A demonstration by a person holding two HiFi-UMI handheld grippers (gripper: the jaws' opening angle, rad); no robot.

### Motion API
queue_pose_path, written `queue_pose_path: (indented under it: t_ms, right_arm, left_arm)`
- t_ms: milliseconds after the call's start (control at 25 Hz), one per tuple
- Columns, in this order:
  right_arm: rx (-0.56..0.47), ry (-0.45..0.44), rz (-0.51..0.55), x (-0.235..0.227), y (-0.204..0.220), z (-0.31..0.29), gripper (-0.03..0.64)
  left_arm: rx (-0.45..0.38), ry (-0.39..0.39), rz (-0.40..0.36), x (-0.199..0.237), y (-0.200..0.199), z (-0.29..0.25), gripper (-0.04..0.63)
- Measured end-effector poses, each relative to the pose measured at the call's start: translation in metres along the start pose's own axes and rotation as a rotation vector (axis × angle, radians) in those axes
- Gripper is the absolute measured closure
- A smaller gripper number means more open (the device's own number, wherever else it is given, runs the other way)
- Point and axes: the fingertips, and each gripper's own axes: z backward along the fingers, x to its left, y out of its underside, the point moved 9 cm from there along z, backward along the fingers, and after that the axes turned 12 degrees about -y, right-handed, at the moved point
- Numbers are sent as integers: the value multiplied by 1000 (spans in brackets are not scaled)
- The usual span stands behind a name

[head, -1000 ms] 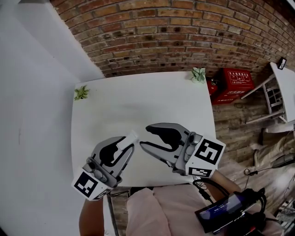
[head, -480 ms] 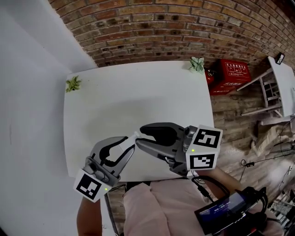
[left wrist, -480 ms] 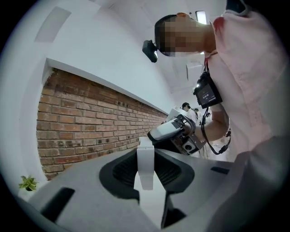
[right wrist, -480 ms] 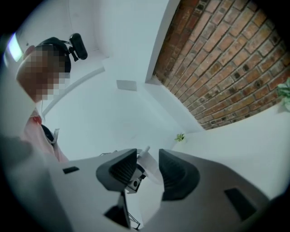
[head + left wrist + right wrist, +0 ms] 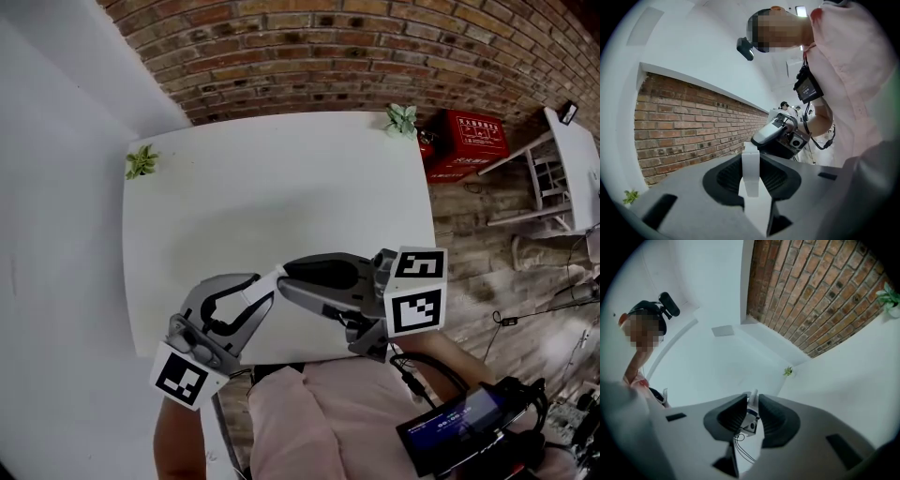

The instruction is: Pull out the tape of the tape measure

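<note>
Brick wall [image 5: 328, 56] is running behind a white table [image 5: 234, 187], with a small green plant sitting at each far corner [image 5: 142, 160] [image 5: 403, 118] and a red box [image 5: 466, 143] standing on the wooden floor off to the right. At the near edge of the table the person is holding the two grippers nose to nose. The left gripper [image 5: 261, 292] is clamping the white tape measure [image 5: 751, 173] between its pads, with the case standing upright in the grip and poking out past the jaw tips. The right gripper [image 5: 283, 277] is pointing straight at it. Its jaws have just been closing and are now standing narrowly apart, with the white tip of the tape measure sitting in the gap between their ends — a sliver of space is showing on either side, so the pads are not pressing on it.
</note>
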Motion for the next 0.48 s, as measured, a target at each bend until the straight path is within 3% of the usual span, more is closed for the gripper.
queue_pose_path:
  t_ms: [240,480]
  right_arm:
    - [-9,18,-60,-2,3,2,560]
    - [-11,56,-119,-3,5,3,580]
  left_arm:
    - [3,19,-57,1,-2,-2,492]
    - [21,40,-55,2,4,-2,493]
